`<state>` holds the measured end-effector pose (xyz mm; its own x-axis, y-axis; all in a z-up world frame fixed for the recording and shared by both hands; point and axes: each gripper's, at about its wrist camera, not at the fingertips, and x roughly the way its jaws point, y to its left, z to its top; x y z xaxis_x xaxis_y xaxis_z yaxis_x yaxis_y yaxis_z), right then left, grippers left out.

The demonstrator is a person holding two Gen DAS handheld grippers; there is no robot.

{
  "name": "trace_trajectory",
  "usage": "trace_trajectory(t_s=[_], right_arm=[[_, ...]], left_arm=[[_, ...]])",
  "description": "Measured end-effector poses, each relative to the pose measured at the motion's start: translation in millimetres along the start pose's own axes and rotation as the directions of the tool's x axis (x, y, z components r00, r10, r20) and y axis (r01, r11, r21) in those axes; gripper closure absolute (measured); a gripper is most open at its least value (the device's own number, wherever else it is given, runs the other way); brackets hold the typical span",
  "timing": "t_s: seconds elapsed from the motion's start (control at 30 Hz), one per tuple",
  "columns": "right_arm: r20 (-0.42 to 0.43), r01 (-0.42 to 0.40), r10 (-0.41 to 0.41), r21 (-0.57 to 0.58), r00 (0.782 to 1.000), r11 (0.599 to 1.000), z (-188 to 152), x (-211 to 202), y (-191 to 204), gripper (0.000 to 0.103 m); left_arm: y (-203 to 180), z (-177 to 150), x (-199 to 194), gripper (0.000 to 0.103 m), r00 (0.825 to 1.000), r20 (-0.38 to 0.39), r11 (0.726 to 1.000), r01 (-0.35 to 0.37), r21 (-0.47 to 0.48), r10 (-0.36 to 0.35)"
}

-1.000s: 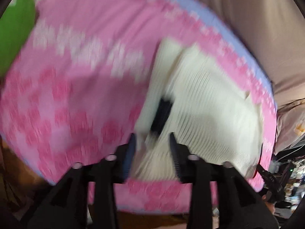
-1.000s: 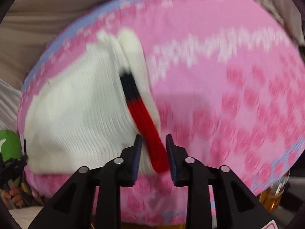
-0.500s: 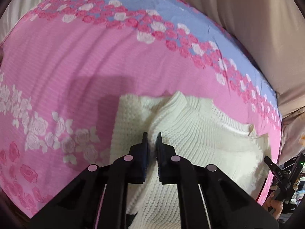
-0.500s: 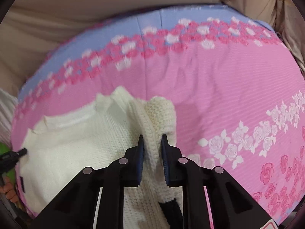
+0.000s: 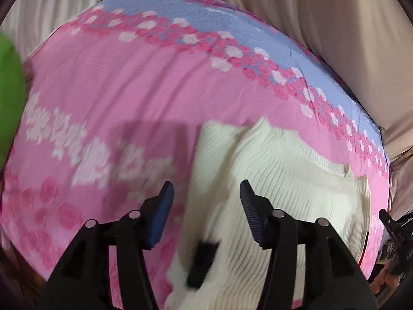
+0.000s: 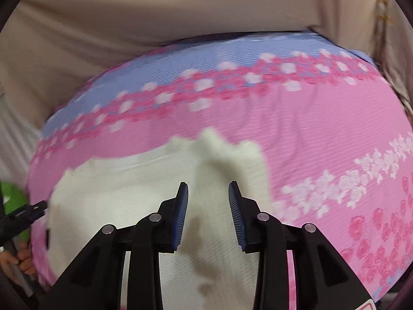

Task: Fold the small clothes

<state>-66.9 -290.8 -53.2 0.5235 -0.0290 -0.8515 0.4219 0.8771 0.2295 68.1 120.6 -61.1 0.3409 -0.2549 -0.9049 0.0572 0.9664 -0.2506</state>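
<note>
A small cream knit sweater [image 5: 291,180] lies on a pink rose-patterned cloth [image 5: 124,98], with one sleeve folded over its body; a dark cuff [image 5: 202,261] shows near the sleeve end. My left gripper [image 5: 206,191] is open and empty just above the folded sleeve. In the right wrist view the sweater [image 6: 129,188] lies below my right gripper [image 6: 207,188], which is open and empty above the folded sleeve. Both views are blurred.
The pink cloth [image 6: 322,134] has a blue band [image 6: 180,62] along its far edge. Beige fabric [image 6: 129,13] lies beyond it. A green object [image 5: 10,98] is at the left. The other gripper's tip [image 5: 389,222] shows at the right edge.
Both grippers have opened and let go of the sweater's sleeve, which now lies folded over the body. Both have pulled back slightly.
</note>
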Motion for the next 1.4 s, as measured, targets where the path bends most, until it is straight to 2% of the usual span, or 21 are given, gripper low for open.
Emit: trace_trajectory(t_s=[0.17,0.3,0.37,0.4,0.43,0.47,0.53,0.63,0.73,0.8,0.83,0.9,1.0,1.07,1.13,1.2,1.23,1.27,1.3,1.33,1.4], right_arm=[[-0.136,-0.144,0.120,-0.183,0.984,0.973,-29.7,27.9,86.9,0.095],[-0.220,-0.140,0.078,-0.278,0.972,0.950,-46.2,64.5,126.6,0.096],[-0.274,-0.124,0.043,-0.283,0.961,0.951,-52.3,88.2,128.4,0.097],[-0.266,-0.124,0.046,-0.287,0.963,0.950,-53.0,91.3,127.5,0.098],[-0.261,-0.123,0.045,-0.292,0.964,0.948,-52.5,92.7,127.6,0.098],[-0.264,-0.123,0.043,-0.293,0.963,0.948,-52.2,92.9,128.2,0.098],[-0.265,-0.126,0.045,-0.296,0.963,0.947,-51.9,93.1,128.5,0.098],[-0.262,-0.142,0.065,-0.285,0.963,0.948,-51.5,92.9,124.3,0.098],[-0.265,-0.200,0.140,-0.216,0.954,0.956,-48.9,86.9,110.2,0.098],[-0.250,-0.248,0.212,-0.122,0.945,0.961,-45.3,73.3,88.6,0.098],[-0.223,-0.251,0.227,-0.087,0.948,0.964,-43.8,61.9,74.8,0.098],[-0.178,-0.236,0.226,-0.038,0.958,0.971,-42.8,41.6,45.4,0.095],[-0.118,-0.161,0.166,0.049,0.979,0.986,-45.5,10.9,-15.9,0.092],[-0.100,-0.101,0.113,0.115,0.989,0.988,-53.0,-4.0,-56.8,0.087],[-0.095,-0.060,0.078,0.173,0.992,0.983,-62.1,-13.7,-87.7,0.086],[-0.086,-0.034,0.056,0.233,0.995,0.972,-72.0,-25.3,-112.7,0.082],[-0.073,-0.033,0.053,0.253,0.996,0.967,-75.8,-32.1,-119.1,0.078],[-0.060,-0.036,0.054,0.265,0.997,0.964,-79.4,-36.6,-121.8,0.068],[-0.045,-0.048,0.063,0.278,0.997,0.959,-83.4,-42.0,-122.1,0.061],[-0.033,-0.066,0.078,0.287,0.996,0.956,-85.3,-45.8,-120.5,0.049],[-0.015,-0.111,0.120,0.290,0.993,0.951,-82.1,-50.8,-111.8,0.045]], left_arm=[[25.6,-43.7,12.6,0.044,0.986,-0.133,0.988,0.086,-0.132,-0.103],[26.7,-63.3,26.2,0.036,0.979,-0.165,0.981,0.093,-0.173,-0.122],[25.2,-64.4,26.7,0.035,0.983,-0.135,0.978,0.095,-0.183,-0.121],[23.2,-63.1,27.9,0.038,0.984,-0.135,0.979,0.093,-0.183,-0.118],[22.1,-60.7,27.5,0.059,0.983,-0.129,0.977,0.104,-0.187,-0.130],[20.9,-58.2,27.6,0.073,0.976,-0.135,0.970,0.141,-0.198,-0.170],[14.7,-53.3,19.5,0.078,0.973,-0.119,0.964,0.169,-0.207,-0.196],[-16.5,-43.9,-15.0,0.080,0.970,-0.055,0.968,0.229,-0.101,-0.235],[-72.0,-35.6,-47.6,0.080,0.953,-0.031,0.951,0.304,0.056,-0.302],[-112.8,-35.8,-57.7,0.081,0.935,-0.054,0.923,0.354,0.152,-0.350],[-140.9,-37.9,-60.7,0.081,0.926,-0.077,0.899,0.377,0.223,-0.369],[-195.2,-47.7,-58.8,0.081,0.913,-0.125,0.848,0.406,0.341,-0.387],[-253.9,-66.4,-41.6,0.080,0.899,-0.206,0.788,0.437,0.434,-0.386],[-298.1,-93.3,-9.2,0.075,0.908,-0.270,0.744,0.417,0.521,-0.320],[-318.6,-115.5,16.3,0.068,0.921,-0.298,0.732,0.383,0.563,-0.252],[-322.7,-127.0,22.6,0.067,0.917,-0.316,0.738,0.387,0.553,-0.243],[-321.9,-129.0,19.6,0.055,0.917,-0.310,0.743,0.388,0.546,-0.250],[-318.4,-128.5,13.1,0.036,0.921,-0.292,0.747,0.381,0.544,-0.258],[-313.7,-127.4,7.6,0.029,0.927,-0.268,0.751,0.371,0.546,-0.263],[-303.3,-120.9,-3.4,0.024,0.935,-0.221,0.761,0.355,0.543,-0.278],[-284.3,-105.6,-18.0,0.021,0.948,-0.145,0.787,0.316,0.530,-0.283]])
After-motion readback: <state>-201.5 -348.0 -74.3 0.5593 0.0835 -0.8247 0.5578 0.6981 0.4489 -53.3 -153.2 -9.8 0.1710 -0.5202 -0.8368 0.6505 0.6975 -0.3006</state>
